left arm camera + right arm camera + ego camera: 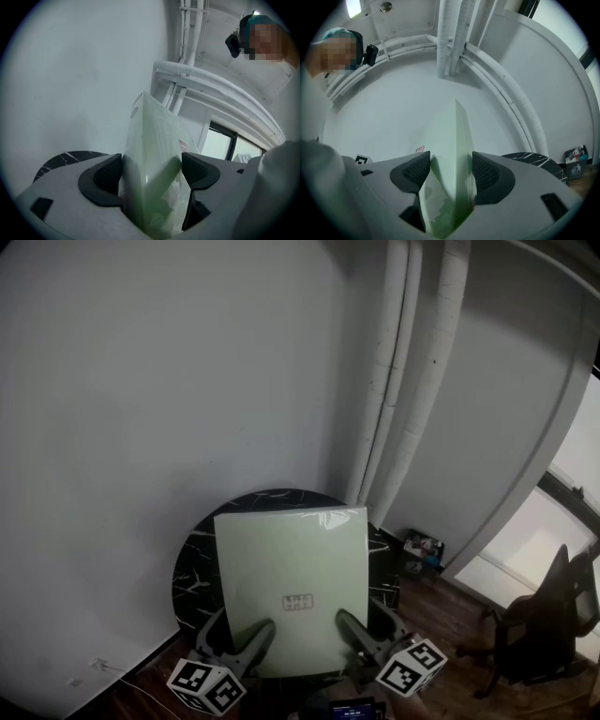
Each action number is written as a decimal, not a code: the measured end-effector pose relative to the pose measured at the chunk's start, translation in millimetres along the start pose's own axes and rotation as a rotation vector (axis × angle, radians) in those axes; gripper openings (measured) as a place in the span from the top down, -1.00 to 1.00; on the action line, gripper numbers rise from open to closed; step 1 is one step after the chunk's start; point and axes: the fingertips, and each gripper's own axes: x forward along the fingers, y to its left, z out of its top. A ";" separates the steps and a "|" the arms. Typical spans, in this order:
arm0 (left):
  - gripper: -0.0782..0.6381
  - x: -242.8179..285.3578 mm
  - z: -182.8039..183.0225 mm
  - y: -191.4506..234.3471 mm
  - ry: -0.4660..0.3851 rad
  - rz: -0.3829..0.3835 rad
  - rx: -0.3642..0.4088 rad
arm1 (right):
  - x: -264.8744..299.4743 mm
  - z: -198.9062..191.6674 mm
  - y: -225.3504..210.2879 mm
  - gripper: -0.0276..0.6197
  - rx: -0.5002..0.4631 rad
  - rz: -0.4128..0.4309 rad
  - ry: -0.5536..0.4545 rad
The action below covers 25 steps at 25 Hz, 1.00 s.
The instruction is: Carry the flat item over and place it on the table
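At the far left, a plain white wall (141, 409) is seen, and below it a round black marble-veined table (195, 563) is set close against it. Next, the left gripper (251, 641) is seen at the near left corner of the task's thing. In the left gripper view its jaws are clamped on the near edge of the pale green flat panel wrapped in clear plastic (154, 136), with crumpled film pressed between the dark pads (105, 180). Its marker cube (206, 686) is shown low in the head view.

In the middle, the panel (291, 577) is held out over the table between both tools. A small printed label (298, 602) is carried on its upper face. Whether its far edge touches the tabletop cannot be told.

To the right, the right gripper (361, 634) is closed on the panel's near right corner. In the right gripper view the panel (452, 140) is pinched edge-on between the two ribbed jaws, and the table (534, 159) is glimpsed beyond.

Further right, white vertical pipes (403, 371) are run up the wall, and a black office chair (544, 615) is parked on the wooden floor (450, 615).
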 end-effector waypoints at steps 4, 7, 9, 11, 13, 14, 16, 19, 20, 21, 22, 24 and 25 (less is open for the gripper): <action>-0.32 8.5 -8.6 6.6 0.013 0.009 -0.019 | 5.6 -5.9 -10.5 0.18 0.008 -0.005 0.022; -0.32 17.7 -17.1 12.5 0.028 0.012 -0.028 | 10.3 -12.2 -20.9 0.18 0.018 -0.013 0.039; -0.32 21.7 -22.8 16.5 0.038 0.019 -0.039 | 13.1 -17.2 -26.8 0.18 0.026 -0.017 0.054; -0.32 25.0 -27.4 20.5 0.046 0.022 -0.044 | 15.9 -21.2 -31.3 0.18 0.032 -0.018 0.065; -0.32 28.5 -31.7 25.7 0.055 0.026 -0.054 | 20.3 -25.5 -35.7 0.18 0.038 -0.021 0.075; -0.32 30.5 -34.4 28.7 0.061 0.029 -0.060 | 22.8 -28.2 -38.2 0.18 0.041 -0.023 0.082; -0.32 34.7 -40.9 33.9 0.073 0.032 -0.070 | 26.3 -34.0 -43.7 0.18 0.050 -0.029 0.097; -0.32 42.5 -46.6 40.0 0.084 0.033 -0.077 | 31.0 -39.2 -51.8 0.18 0.057 -0.038 0.110; -0.32 45.1 -48.0 42.3 0.088 0.033 -0.080 | 33.0 -40.8 -54.2 0.18 0.059 -0.041 0.113; -0.32 47.1 -50.2 44.8 0.092 0.034 -0.084 | 34.9 -43.1 -56.3 0.18 0.062 -0.044 0.117; -0.32 48.4 -52.9 47.7 0.097 0.035 -0.089 | 36.6 -46.1 -58.3 0.18 0.065 -0.048 0.122; -0.32 51.0 -59.2 53.1 0.108 0.040 -0.100 | 39.3 -52.5 -62.6 0.18 0.069 -0.056 0.135; -0.32 52.6 -62.7 55.2 0.113 0.042 -0.106 | 40.1 -55.6 -65.1 0.18 0.071 -0.059 0.140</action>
